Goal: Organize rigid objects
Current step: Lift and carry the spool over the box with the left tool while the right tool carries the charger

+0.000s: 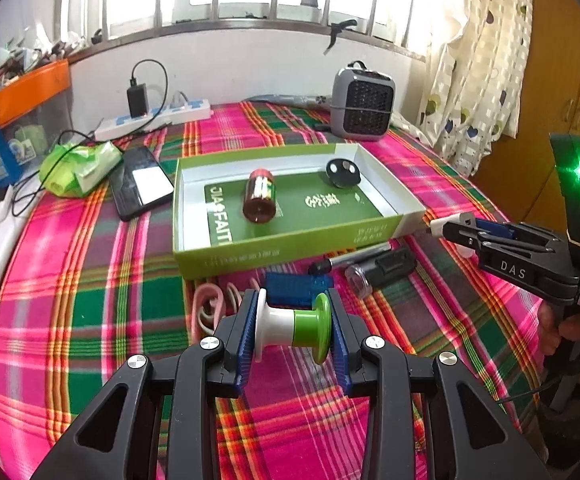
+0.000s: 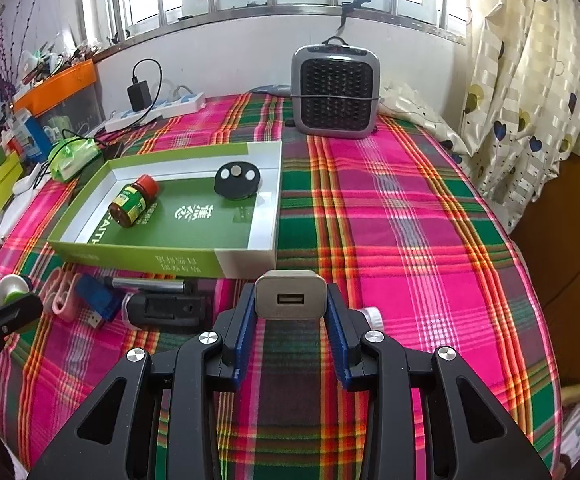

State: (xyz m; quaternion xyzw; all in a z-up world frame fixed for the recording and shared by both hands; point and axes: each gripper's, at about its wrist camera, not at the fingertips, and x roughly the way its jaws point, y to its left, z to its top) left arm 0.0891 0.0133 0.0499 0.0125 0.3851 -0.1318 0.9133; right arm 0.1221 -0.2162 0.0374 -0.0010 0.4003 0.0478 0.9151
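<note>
1. Green-sided box lid (image 2: 178, 262), open-topped, is seen on the plaid cloth (image 2: 389, 220); a brown pill bottle (image 2: 132, 200) lies inside at 9 o'clock, a black round fob (image 2: 237, 180) at 1 o'clock.
2. Left gripper (image 1: 293, 330) is clamped on a white-and-green spool (image 1: 290, 326), held at 6 o'clock of the box.
3. Right gripper (image 2: 290, 300) is clamped on a grey USB charger (image 2: 290, 294), held just off the box's near right corner.
</note>
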